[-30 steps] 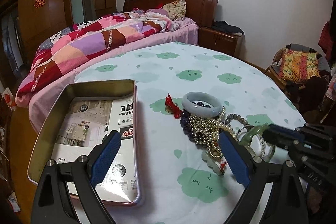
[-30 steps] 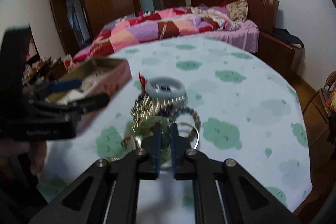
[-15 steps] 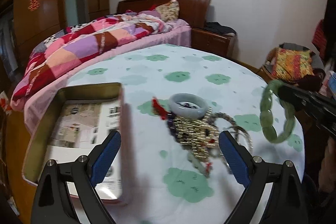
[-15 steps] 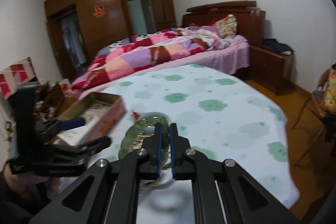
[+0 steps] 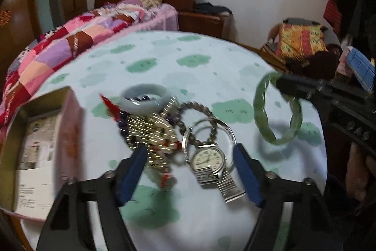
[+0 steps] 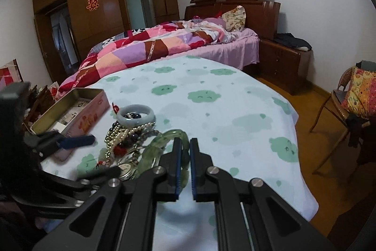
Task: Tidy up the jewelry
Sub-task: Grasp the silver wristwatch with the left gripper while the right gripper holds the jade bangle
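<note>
Right claw (image 6: 185,152): clamped on the green bangle (image 5: 277,109), holding it in the air above the desk (image 5: 211,58), to the right of the jewelry heap.
Left claw (image 5: 190,171): jaws closing, pads not yet touching anything; the wristwatch (image 5: 208,160) lies between them.
Jewelry heap (image 5: 150,126): gold beads, bead bracelets and a pale grey bangle (image 5: 144,101), tangled together on the desk.
Tin box (image 5: 35,152): open, left of the heap, printed paper inside.
</note>
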`<state>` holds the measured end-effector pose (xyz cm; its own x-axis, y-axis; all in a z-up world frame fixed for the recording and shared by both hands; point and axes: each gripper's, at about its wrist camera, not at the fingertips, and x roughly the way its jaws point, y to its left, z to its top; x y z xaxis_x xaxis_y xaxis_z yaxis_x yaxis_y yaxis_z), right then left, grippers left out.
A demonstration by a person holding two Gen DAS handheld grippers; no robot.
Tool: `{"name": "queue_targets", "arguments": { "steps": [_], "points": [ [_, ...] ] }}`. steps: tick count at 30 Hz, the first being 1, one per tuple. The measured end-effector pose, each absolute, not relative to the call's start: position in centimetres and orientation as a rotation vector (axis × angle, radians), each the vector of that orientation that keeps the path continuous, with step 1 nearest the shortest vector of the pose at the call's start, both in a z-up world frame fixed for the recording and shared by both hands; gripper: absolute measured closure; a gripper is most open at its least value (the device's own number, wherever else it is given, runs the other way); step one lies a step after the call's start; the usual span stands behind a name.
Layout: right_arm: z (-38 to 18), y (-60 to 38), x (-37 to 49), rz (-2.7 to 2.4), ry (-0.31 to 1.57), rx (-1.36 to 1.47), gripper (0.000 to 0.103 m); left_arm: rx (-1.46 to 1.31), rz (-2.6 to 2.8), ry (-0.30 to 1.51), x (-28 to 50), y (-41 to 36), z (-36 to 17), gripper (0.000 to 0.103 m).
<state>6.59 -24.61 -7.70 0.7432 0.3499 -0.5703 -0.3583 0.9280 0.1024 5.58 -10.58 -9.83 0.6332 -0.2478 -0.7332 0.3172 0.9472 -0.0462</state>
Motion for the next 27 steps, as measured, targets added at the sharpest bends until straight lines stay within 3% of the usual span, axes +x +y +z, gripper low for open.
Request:
{"name": "queue_targets", "arguments": {
  "steps": [2, 6, 8, 15, 16, 17, 27],
  "points": [
    [-7.6, -24.7, 6.5, 0.385, 0.616, -0.015, 0.094, 0.078, -0.346, 0.866, 6.1, -10.9, -10.6, 0.043],
    [-7.6, -24.8, 6.5, 0.387, 0.615, -0.015, 0.094, 0.068, -0.366, 0.884, 5.8, -11.1, -10.9, 0.046],
    [-7.7, -24.7, 6.5, 0.39, 0.616, -0.016, 0.094, 0.055, -0.397, 0.882, 5.6, -11.1, -11.0, 0.059],
    [-7.5, -24.1, 6.1, 0.399, 0.607, -0.031, 0.094, 0.012, -0.426, 0.883, 5.5, -10.3, -10.9, 0.064],
    [-7.4, -24.1, 6.0, 0.4, 0.604, -0.032, 0.094, 0.011, -0.442, 0.869, 5.2, -10.3, -10.5, 0.075],
    [-7.4, -24.0, 6.0, 0.401, 0.601, -0.033, 0.094, 0.018, -0.444, 0.862, 5.1, -10.3, -10.2, 0.077],
    [-7.1, -23.8, 5.8, 0.403, 0.588, -0.038, 0.094, -0.005, -0.455, 0.853, 5.2, -9.4, -9.7, 0.08]
  ]
}}
